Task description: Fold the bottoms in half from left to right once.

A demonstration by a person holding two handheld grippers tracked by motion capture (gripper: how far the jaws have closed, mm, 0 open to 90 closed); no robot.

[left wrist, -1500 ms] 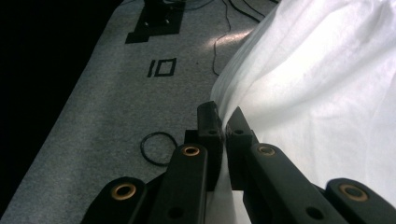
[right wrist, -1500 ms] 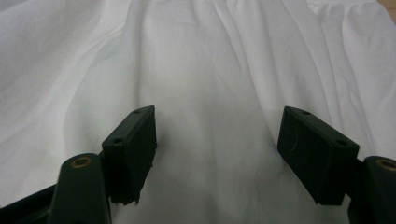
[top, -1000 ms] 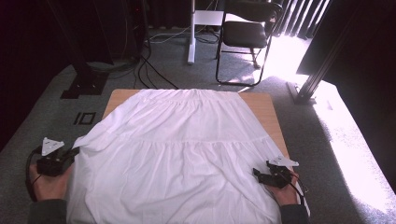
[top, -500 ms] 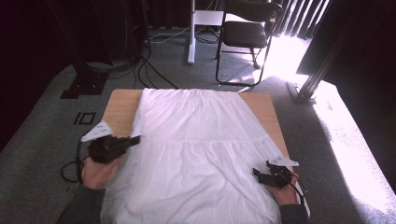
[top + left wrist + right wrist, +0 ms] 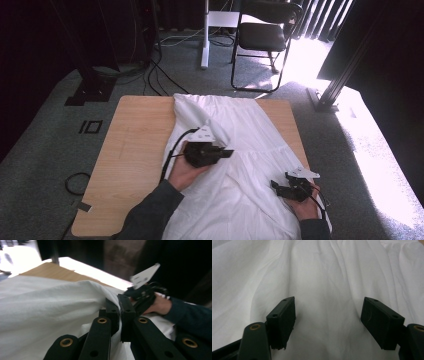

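item: white cloth [image 5: 235, 150], lying along the right half of the wooden table [image 5: 130, 150], reaching from the far edge to the near edge. its left edge is being carried rightward over the rest, so one layer is now doubling over another; a second ago the cloth was covering almost the whole tabletop, and the left part of the wood is now showing bare.

item: left gripper [image 5: 227, 153], now hanging over the middle of the cloth, where a second ago it was sitting at the near left corner of the table. its jaws are pinching tight on a fold of the white cloth, seen bunching between them in the left gripper view [image 5: 119, 315].

item: right gripper [image 5: 274, 186], resting at the near right of the cloth, in the same place as a second ago. its jaws are standing wide apart with flat cloth lying between them, gripping nothing [image 5: 328, 322].

judgement: the work is looking like a lengthwise fold, about midway; the carried edge is probably needing to come down toward the right side and be let go.

surroundings: a black chair [image 5: 265, 40] standing on grey carpet beyond the far edge.
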